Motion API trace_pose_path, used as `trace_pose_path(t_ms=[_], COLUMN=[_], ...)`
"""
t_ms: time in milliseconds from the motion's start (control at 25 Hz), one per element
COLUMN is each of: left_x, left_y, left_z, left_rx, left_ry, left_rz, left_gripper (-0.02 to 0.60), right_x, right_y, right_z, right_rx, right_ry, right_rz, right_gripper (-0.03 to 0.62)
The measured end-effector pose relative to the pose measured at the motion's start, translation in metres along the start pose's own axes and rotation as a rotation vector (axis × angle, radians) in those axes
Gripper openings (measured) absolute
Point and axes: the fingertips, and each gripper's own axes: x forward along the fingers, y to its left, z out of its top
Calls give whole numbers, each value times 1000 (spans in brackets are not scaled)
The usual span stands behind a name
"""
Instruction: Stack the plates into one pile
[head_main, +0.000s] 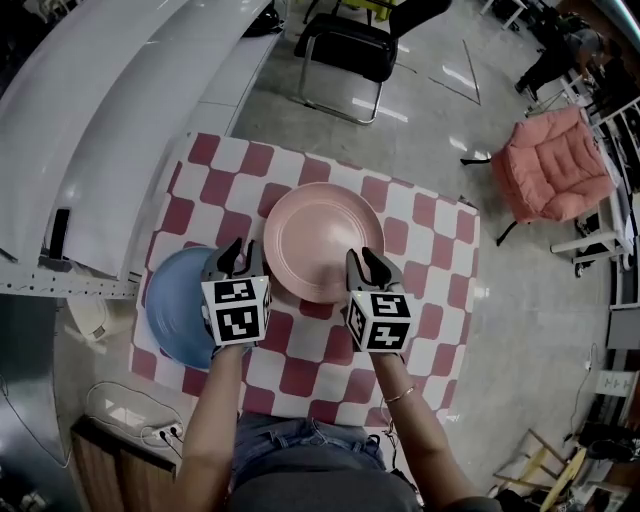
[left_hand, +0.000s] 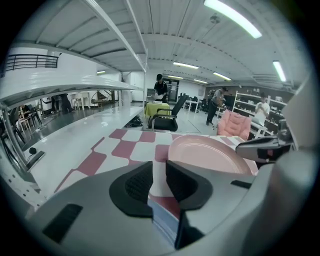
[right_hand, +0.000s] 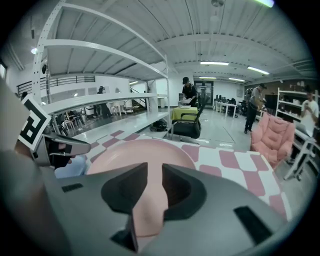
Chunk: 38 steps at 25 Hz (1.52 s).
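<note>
A pink plate (head_main: 320, 235) (left_hand: 210, 155) (right_hand: 140, 155) is at the middle of the red-and-white checked table (head_main: 425, 300). My right gripper (head_main: 365, 265) (right_hand: 155, 180) is shut on its near right rim, and pink fills the gap between the jaws. A blue plate (head_main: 175, 305) (left_hand: 165, 220) lies at the table's left edge. My left gripper (head_main: 240, 262) (left_hand: 159, 175) hovers over its right side, next to the pink plate's left rim. Its jaws stand slightly apart, and only tablecloth shows between the pads.
White shelving (head_main: 90, 130) runs along the table's left side. A black chair (head_main: 345, 50) stands beyond the far edge and a pink armchair (head_main: 555, 165) on the floor to the right. Cables and a power strip (head_main: 150, 430) lie at the near left.
</note>
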Motion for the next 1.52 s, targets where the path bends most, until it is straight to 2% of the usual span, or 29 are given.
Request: trace_pose_path(t_ms=[200, 400, 800, 1080, 1520], left_x=[-32, -66, -136, -167, -176], left_y=[27, 59, 115, 142, 173], left_z=[-15, -41, -85, -117, -156], left_rx=[-53, -103, -209, -278, -392], left_ry=[-17, -27, -48, -56, -77], left_rz=[60, 137, 300, 364, 357], left_gripper=[92, 92, 92, 94, 107], right_x=[-10, -17, -27, -27, -11], right_y=[53, 110, 198, 227, 222], right_z=[6, 0, -18, -42, -61], right_rx=[-4, -71, -146, -180, -137], right_ry=[-26, -26, 6, 59, 98], right_rz=[136, 256, 449, 486, 439], right_gripper=[98, 97, 94, 94, 110])
